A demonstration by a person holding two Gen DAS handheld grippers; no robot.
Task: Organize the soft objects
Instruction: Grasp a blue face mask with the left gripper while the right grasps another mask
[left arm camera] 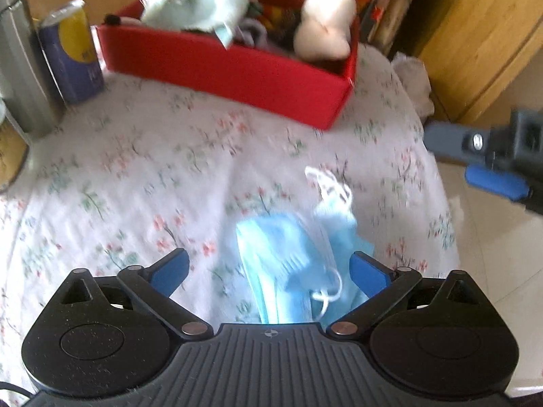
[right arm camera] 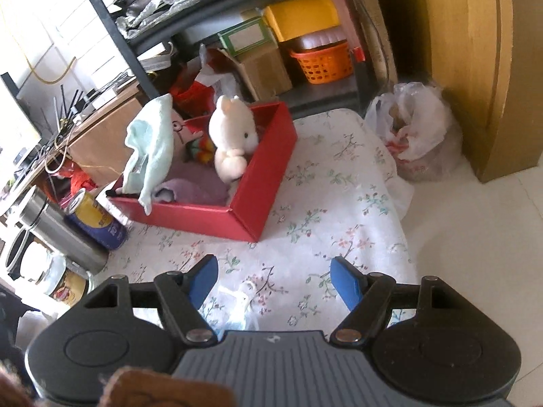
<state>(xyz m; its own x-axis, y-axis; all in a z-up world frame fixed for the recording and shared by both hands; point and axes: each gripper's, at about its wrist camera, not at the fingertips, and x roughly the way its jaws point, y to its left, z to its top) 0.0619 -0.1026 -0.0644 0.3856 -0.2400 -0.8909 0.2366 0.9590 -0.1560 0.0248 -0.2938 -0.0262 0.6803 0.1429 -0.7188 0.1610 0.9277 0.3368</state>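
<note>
between spread left fingers, untouched: blue masks on cloth.

My left gripper points steeply down, jaws spread wide; my right gripper tilts down, jaws parted and empty.

One red box, one plush toy, one can, one flask.

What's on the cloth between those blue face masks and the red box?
Only bare floral tablecloth separates the masks from the red box, as the left wrist view shows.
</note>
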